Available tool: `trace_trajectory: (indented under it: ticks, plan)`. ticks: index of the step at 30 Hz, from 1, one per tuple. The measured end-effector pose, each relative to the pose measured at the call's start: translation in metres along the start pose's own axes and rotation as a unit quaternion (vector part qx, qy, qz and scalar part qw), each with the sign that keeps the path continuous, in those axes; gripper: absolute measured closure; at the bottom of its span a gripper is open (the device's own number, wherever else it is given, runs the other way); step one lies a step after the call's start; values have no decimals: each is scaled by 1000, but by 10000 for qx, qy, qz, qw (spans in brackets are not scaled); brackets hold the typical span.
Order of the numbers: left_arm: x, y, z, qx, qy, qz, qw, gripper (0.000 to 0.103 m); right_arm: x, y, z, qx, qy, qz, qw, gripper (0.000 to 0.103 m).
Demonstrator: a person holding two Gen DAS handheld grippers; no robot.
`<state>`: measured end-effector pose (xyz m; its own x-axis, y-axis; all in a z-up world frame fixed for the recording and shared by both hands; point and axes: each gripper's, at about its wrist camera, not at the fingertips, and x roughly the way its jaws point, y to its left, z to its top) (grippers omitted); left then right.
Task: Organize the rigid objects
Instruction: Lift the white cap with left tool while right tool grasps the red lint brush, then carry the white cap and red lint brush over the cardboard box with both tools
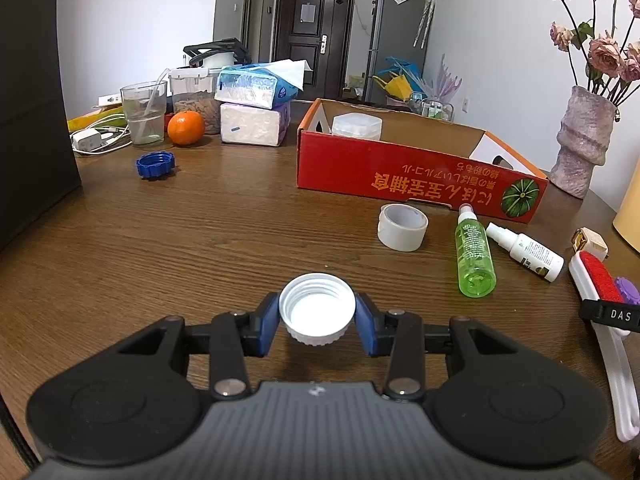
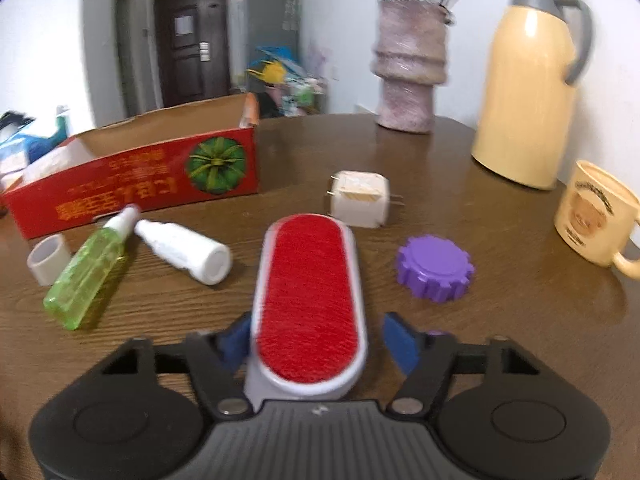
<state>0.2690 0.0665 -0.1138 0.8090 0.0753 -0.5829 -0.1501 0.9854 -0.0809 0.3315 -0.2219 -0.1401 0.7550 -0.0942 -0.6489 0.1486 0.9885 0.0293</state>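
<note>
The left gripper (image 1: 317, 316) is clamped on a white cap (image 1: 317, 307), its open side up, held just above the table (image 1: 200, 240). Beyond it, to the right, a tape roll (image 1: 402, 227) stands on the wood, with a green bottle (image 1: 474, 256) and a white bottle (image 1: 527, 247) lying side by side near it. Farther back sits the red box (image 1: 400, 176), a white tub (image 1: 357, 125) inside it. A blue cap (image 1: 155, 165) lies well off to the left, with an orange (image 1: 186, 128) behind it.

The right gripper (image 2: 316, 340) has a red lint brush (image 2: 308, 304) between its fingers; the left finger looks to touch the brush, the right one stands apart, though the blur makes this hard to judge. Right of the brush lies a purple cap (image 2: 435, 267), and past the brush's tip a white plug (image 2: 360, 198). At the far edge stand a vase (image 2: 408, 68), a yellow jug (image 2: 528, 88) and a mug (image 2: 596, 220).
</note>
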Motion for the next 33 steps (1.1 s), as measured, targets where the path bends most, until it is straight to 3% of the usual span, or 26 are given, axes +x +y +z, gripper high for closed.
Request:
trace_trajectory:
  ticks: [20,33]
  plan:
    - [-4,0,0,24,-105,33,9999,62,-21,-5,-1,239,-572,222,9978,48]
    - [-17,-24,15,138,-278,-131,9994,62,-43,1,8,143,-857,628,9942,48]
